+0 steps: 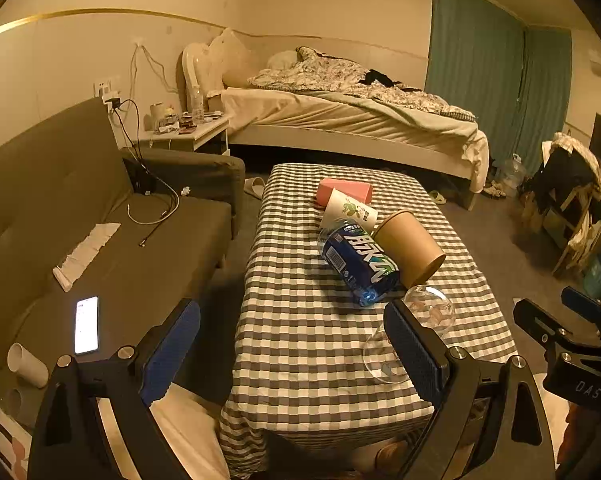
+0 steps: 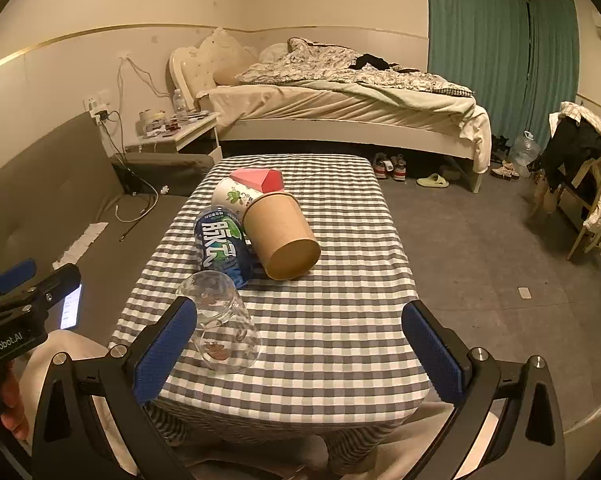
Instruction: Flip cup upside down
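A clear glass cup [image 2: 220,320] lies on its side on the checked table [image 2: 340,340], its wide mouth toward me. My right gripper [image 2: 299,305] is open above the near table edge, and the glass sits just inside its left finger [image 2: 166,352]. In the left wrist view the same glass cup [image 1: 432,308] shows partly behind the right finger [image 1: 416,348] of my open left gripper [image 1: 291,307], which holds nothing. Neither gripper touches the glass.
Behind the glass lie a blue-labelled bottle [image 2: 220,246], a brown paper cup [image 2: 280,236], a white printed cup [image 2: 232,196] and a pink cup [image 2: 260,179], packed together. A sofa [image 1: 100,208] with a lit phone [image 1: 86,324] and cables stands left. A bed [image 1: 340,112] is behind.
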`<state>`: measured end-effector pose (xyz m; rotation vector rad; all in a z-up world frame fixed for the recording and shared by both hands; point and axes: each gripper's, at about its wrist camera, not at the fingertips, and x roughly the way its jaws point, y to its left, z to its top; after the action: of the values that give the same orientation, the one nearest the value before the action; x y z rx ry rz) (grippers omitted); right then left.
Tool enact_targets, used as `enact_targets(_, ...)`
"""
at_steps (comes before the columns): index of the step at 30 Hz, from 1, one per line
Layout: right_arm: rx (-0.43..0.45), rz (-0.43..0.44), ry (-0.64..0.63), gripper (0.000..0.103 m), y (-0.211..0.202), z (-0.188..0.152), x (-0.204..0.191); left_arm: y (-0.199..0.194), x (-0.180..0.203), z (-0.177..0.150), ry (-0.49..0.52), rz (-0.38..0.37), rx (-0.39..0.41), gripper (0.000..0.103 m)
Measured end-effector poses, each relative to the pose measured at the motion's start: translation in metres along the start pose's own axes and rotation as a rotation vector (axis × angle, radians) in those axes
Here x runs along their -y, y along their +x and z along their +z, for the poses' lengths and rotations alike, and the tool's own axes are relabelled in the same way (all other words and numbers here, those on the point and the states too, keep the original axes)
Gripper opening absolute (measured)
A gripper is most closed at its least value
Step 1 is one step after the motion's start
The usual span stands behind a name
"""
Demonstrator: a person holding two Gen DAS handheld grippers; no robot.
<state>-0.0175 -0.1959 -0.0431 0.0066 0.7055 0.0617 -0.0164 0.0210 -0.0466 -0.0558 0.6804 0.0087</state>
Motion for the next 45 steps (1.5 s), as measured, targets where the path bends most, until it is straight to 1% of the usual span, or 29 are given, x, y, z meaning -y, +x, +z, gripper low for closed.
enact_targets(9, -0.013, -0.008, -0.007, 0.103, 0.0045, -0.0005, -0.0017, 0.0029, 0.0, -0.0038, 0.005, 0.005, -0.007, 0.096)
enact_targets(22, -0.019, -0.014, -0.007, 0.103, 0.0045, -0.0018, -0.0002, 0.0024, 0.008, -0.0036, 0.009, 0.036, -0.003, 0.096)
enact_targets(45, -0.024, -0.019, -0.002, 0.103, 0.0052, -0.0032, 0.0012, 0.0013, 0.0074, -0.0033, 0.008, 0.036, -0.007, 0.096)
